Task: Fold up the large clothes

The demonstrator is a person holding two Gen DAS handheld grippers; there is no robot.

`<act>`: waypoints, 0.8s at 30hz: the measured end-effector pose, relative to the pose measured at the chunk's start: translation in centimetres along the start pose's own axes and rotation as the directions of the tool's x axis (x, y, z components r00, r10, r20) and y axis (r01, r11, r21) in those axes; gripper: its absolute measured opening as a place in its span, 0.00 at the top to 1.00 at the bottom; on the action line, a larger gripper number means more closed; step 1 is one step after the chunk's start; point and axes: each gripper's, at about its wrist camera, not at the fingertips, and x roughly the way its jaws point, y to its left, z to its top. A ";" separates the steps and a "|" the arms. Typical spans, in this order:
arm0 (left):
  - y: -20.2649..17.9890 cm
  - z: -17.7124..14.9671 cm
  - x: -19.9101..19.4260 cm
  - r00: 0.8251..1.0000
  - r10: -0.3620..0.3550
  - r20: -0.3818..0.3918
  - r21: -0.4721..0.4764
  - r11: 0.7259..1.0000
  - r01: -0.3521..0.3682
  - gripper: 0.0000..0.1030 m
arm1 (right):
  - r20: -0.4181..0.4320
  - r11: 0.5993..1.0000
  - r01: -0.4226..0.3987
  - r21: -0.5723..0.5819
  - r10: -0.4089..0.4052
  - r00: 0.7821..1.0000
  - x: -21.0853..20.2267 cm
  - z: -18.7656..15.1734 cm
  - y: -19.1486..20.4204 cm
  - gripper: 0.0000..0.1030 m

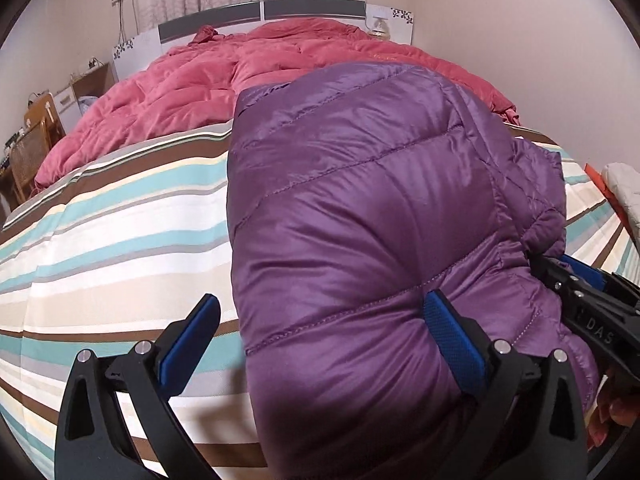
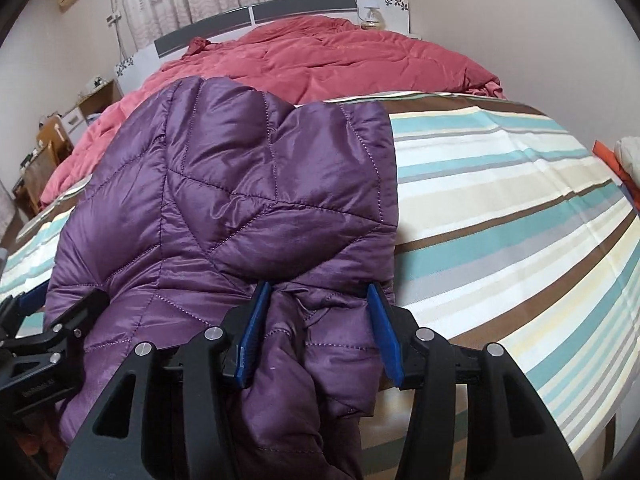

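A puffy purple quilted jacket (image 1: 360, 208) lies folded on the striped bed sheet (image 1: 120, 240), its near end at the bed's front edge. My left gripper (image 1: 322, 298) is open wide over the jacket's left side: one blue pad rests against the padding, the other hangs over bare sheet. In the right wrist view the jacket (image 2: 240, 184) runs away from me, and my right gripper (image 2: 318, 287) straddles a bunched fold at its near right corner, jaws partly apart and loose around the fabric. Each gripper shows in the other's view: right gripper (image 1: 560, 276), left gripper (image 2: 60, 300).
A rumpled pink-red quilt (image 2: 340, 60) covers the far half of the bed, up to the grey and white headboard (image 2: 280, 8). A wooden chair (image 1: 28, 152) and cabinets stand at the left. Something white and orange (image 1: 620, 184) sits beyond the bed's right edge. Striped sheet (image 2: 500, 208) lies bare at the right.
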 end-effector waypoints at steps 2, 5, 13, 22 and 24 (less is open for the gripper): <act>0.4 0.3 -0.6 1.000 -0.016 -0.001 -0.013 1.000 0.016 0.02 | 0.000 1.000 -0.014 0.010 0.014 1.000 -0.4 0.2 -0.1 0.52; 1.0 0.8 -1.4 1.000 -0.017 0.016 -0.032 0.999 0.018 0.02 | -0.002 1.000 -0.025 0.003 0.025 1.000 -0.8 0.4 0.0 0.52; 3.7 1.5 -2.9 0.999 0.007 0.052 -0.108 0.994 -0.001 0.02 | -0.014 0.997 -0.067 0.042 0.067 0.998 -1.6 1.2 -0.9 0.46; 6.9 1.9 -1.0 0.995 -0.090 -0.037 -0.182 0.980 0.082 0.02 | -0.066 0.972 -0.136 0.192 0.152 0.986 0.3 3.1 -4.7 0.30; 6.6 1.9 -0.8 0.993 -0.109 -0.048 -0.167 0.981 0.100 0.02 | -0.104 0.966 -0.145 0.214 0.170 0.980 1.3 3.2 -5.2 0.30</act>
